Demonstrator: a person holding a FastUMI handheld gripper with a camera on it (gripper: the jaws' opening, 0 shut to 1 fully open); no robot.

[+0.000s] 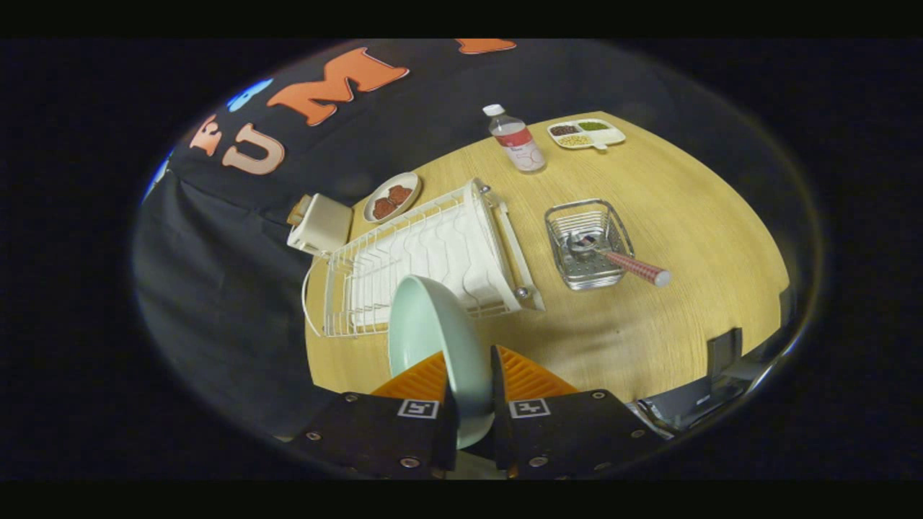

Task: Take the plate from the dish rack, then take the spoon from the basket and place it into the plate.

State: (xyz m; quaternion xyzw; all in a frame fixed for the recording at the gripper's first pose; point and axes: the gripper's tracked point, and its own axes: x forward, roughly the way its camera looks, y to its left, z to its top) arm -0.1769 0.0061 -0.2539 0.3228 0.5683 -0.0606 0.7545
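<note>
A: Plate first. Your hand-held gripper (472, 375) is clamped on the pale green round ceramic plate (433, 339), one orange ribbed finger (422, 378) on each face, and the plate stands on edge between them, up off the light wooden table (649, 324).

B: So what worries you?

A: The hold is narrow. You have the plate by a low strip of its rim, and most of its weight rises above the pads. Tip your wrist fast and, by my judgement, it could pivot or slide out of the glazed grip.

B: And the white wire dish rack (425, 259)?

A: It lies just ahead of the fingers, with the plate's top edge overlapping it from this angle. I cannot tell how much gap there is, so swing wide or you may clip the wires.

B: Where do I put it down?

A: Bare table to the right of the fingers looks free. Keep off the small square metal wire basket (588, 245) beyond them on that side: the spoon with the red patterned handle (627, 263) pokes out over its rim toward you. A knock there could flip the spoon or shove the basket.

B: Anything else?

A: The clear plastic bottle with a white cap (517, 140) stands well beyond; I judge it no threat.
</note>
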